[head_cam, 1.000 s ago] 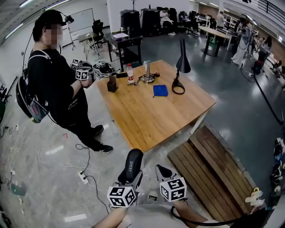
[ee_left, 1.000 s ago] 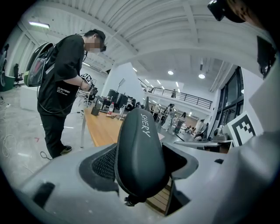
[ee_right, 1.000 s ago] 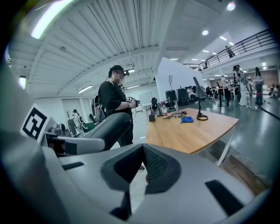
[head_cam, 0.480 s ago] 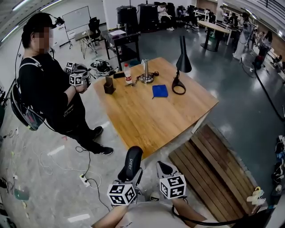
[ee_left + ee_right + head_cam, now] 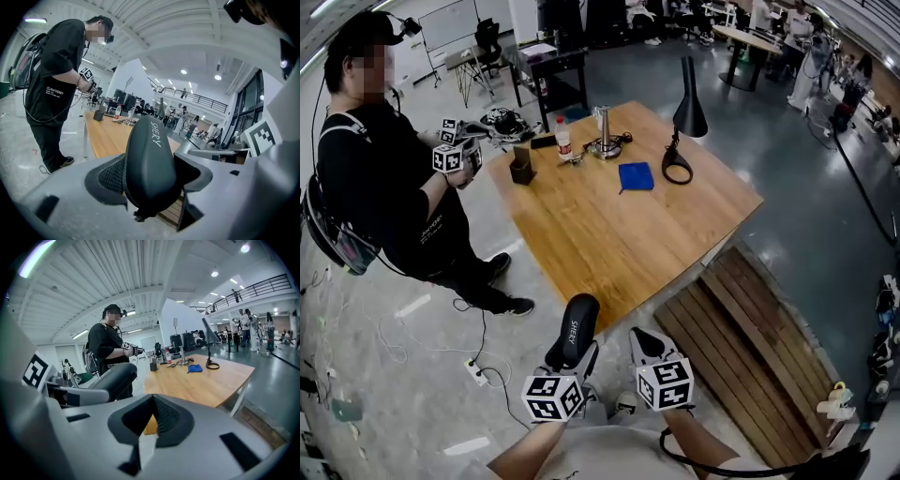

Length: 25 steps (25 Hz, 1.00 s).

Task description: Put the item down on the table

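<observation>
A black oblong case (image 5: 573,330) marked "SHERY" stands nearly upright in my left gripper (image 5: 571,362), whose jaws are shut on its lower part. In the left gripper view the case (image 5: 150,161) fills the middle between the jaws of the left gripper (image 5: 151,190). My right gripper (image 5: 646,345) is beside it, shut with nothing in it; its own view shows the right gripper (image 5: 148,422) with the jaws closed together. Both grippers hang over the floor, short of the near corner of the wooden table (image 5: 609,239). The case (image 5: 112,377) also shows at left in the right gripper view.
On the table's far end are a black lamp (image 5: 684,122), a blue cloth (image 5: 636,175), a bottle (image 5: 563,141), a metal cylinder (image 5: 603,127) and a dark holder (image 5: 521,169). A person (image 5: 384,178) with grippers stands left of it. A slatted wooden bench (image 5: 750,347) lies right; cables (image 5: 478,370) lie left.
The head view has shifted a little, so the table and the standing person sit further left and up. Both grippers keep their places, the left still shut on the case.
</observation>
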### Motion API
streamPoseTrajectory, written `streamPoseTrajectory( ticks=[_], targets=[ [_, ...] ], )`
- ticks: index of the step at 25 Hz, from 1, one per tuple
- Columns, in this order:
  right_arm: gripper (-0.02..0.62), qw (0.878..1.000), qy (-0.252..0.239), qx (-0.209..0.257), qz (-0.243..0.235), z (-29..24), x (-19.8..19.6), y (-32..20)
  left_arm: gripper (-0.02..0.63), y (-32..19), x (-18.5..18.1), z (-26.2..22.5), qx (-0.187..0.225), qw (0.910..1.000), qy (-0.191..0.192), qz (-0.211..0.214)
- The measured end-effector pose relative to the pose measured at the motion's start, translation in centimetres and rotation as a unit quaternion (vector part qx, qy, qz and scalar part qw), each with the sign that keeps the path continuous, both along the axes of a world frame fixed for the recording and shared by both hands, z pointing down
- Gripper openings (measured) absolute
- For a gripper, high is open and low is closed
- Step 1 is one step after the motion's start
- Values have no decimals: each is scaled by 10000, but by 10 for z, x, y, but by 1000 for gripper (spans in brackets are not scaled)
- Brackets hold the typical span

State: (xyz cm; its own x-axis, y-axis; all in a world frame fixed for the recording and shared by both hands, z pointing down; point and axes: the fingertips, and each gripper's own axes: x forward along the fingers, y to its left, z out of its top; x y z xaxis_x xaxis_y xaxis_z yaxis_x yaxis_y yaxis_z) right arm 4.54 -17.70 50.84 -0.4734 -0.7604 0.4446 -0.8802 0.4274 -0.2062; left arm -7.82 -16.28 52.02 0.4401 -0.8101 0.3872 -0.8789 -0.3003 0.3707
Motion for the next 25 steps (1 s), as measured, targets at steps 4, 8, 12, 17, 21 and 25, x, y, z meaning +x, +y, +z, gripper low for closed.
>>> streamPoseTrajectory(
  ticks=[4,8,12,17,21,25],
  targets=[
    [0,9999,-31,-54,113,13,1,-35,319,-35,5,18,-25,9999,91,83],
    [0,9997,13,-154,200,39,-1,-59,319,-74,8,39,41,9999,-4,127],
    [0,9994,-10,-246,237,73,-1,-105,319,-128,9,81,-59,9998,-176,44],
    [0,9987,68,-423,272,121,-2,-154,319,-181,12,135,-253,9986,-464,41],
    [0,9980,128,-577,216,154,-13,-175,319,-205,8,176,-540,9964,-647,-21],
    [0,9975,141,-663,211,173,-21,-192,319,-224,6,199,-666,9951,-735,-16]
  ],
)
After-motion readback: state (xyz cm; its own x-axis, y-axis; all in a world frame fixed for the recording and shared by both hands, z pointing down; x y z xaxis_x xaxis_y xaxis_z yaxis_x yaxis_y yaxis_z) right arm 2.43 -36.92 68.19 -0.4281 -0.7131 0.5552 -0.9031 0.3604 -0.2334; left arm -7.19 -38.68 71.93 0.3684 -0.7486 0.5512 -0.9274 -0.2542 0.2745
